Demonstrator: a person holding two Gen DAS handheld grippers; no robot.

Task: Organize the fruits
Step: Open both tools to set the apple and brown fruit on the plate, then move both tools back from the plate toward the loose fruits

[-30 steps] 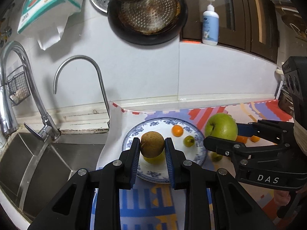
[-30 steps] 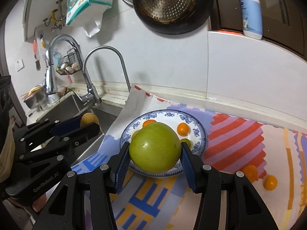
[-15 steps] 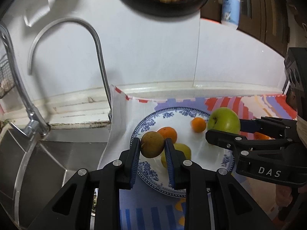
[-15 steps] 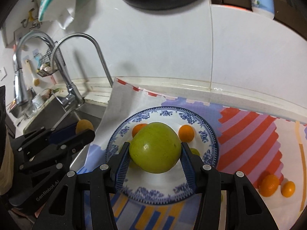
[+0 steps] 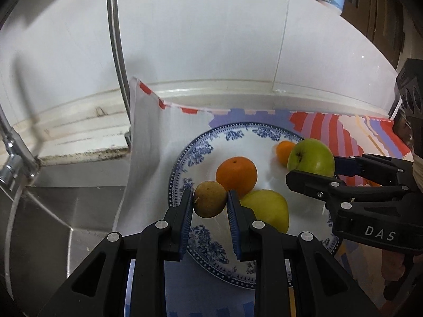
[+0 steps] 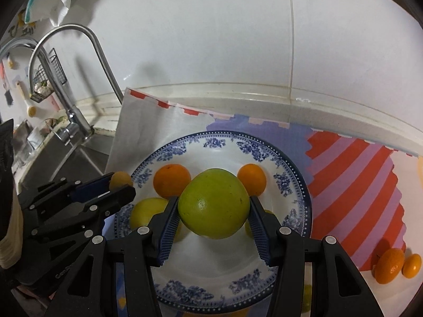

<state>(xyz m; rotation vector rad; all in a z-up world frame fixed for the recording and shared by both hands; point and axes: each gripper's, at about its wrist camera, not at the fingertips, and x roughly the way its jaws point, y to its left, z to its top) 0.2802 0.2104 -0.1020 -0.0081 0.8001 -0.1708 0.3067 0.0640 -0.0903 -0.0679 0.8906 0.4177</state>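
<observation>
White wall panels back a kitchen surface (image 6: 343, 132) covered by a patterned cloth (image 6: 351, 174) in red, lilac and white, with a steel sink (image 5: 53, 211) to its left.

Nearest in the left wrist view, the left gripper (image 5: 208, 206) is closed on a small brown fruit (image 5: 209, 199), its blue-padded fingers (image 5: 185, 219) pressing on both sides. The fruit hangs over the left rim of a blue-and-white plate (image 5: 206, 245). Just beyond it on the plate lie a yellow-green fruit (image 5: 267, 208) and a large orange (image 5: 236, 175), the two touching or nearly so. Farther right, the right gripper (image 5: 312, 166) reaches in from the side, clamped on a green apple (image 5: 311, 157), with a small orange (image 5: 284, 149) partly hidden behind the apple.

Nearest in the right wrist view, the right gripper (image 6: 213, 208) squeezes the green apple (image 6: 213, 206) between its ribbed fingers (image 6: 169, 224), above the middle of the plate (image 6: 211, 285). Behind the apple sit the large orange (image 6: 171, 179) on the left and the small orange (image 6: 252, 178) on the right; the yellow-green fruit (image 6: 146, 211) lies at the left, beside the left gripper (image 6: 119, 185), which holds the brown fruit (image 6: 121, 179) at the plate's edge. Off the plate, two small orange fruits (image 6: 390, 270) rest side by side on the cloth at the right. A curved tap (image 6: 87, 52) rises over the sink (image 6: 66, 163) farther back, and a wire basket (image 6: 46, 79) hangs beyond it.
</observation>
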